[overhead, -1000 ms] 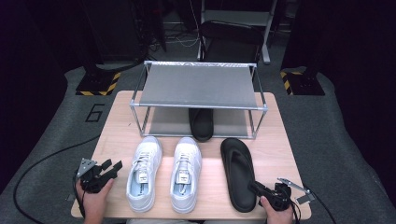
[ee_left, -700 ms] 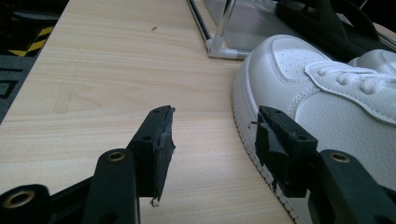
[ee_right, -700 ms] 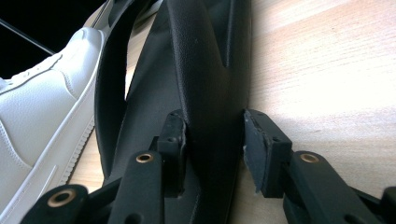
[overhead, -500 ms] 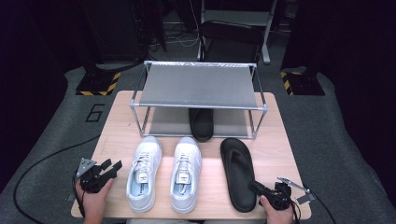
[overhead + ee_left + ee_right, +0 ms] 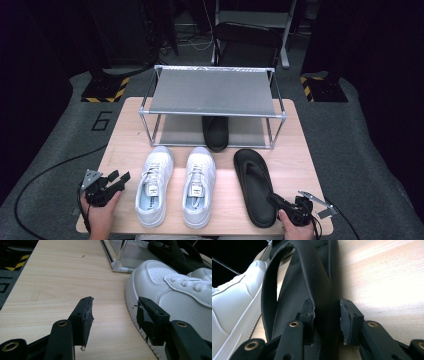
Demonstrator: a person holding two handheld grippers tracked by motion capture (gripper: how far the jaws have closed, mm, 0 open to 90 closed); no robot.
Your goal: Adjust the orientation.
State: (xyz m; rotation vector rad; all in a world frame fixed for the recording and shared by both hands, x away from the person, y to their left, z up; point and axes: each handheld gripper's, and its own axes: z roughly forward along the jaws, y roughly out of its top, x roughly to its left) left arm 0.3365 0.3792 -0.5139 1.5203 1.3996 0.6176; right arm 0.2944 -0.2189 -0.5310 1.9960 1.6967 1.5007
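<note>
- I see bare tabletop [image 5: 125,135] left of the rack [image 5: 212,92], open room for moving.
- The black sandal [image 5: 255,185] lies near the tabletop's front right edge, beside the white shoes [image 5: 177,185].
- My right tongs [image 5: 325,320] straddle its heel edge, jaws just closing (pads about touching).
- My left tongs [image 5: 113,315] stand wide, empty, beside the left shoe.

Left claw [image 5: 119,179] jaws spread wide, low and level, right claw [image 5: 278,202] jaws just been closing

Beyond your wooden table [image 5: 127,127] you have grey carpet [image 5: 325,130], hazard-striped plates [image 5: 102,92] either side, and a dark chair [image 5: 245,37] behind.
</note>
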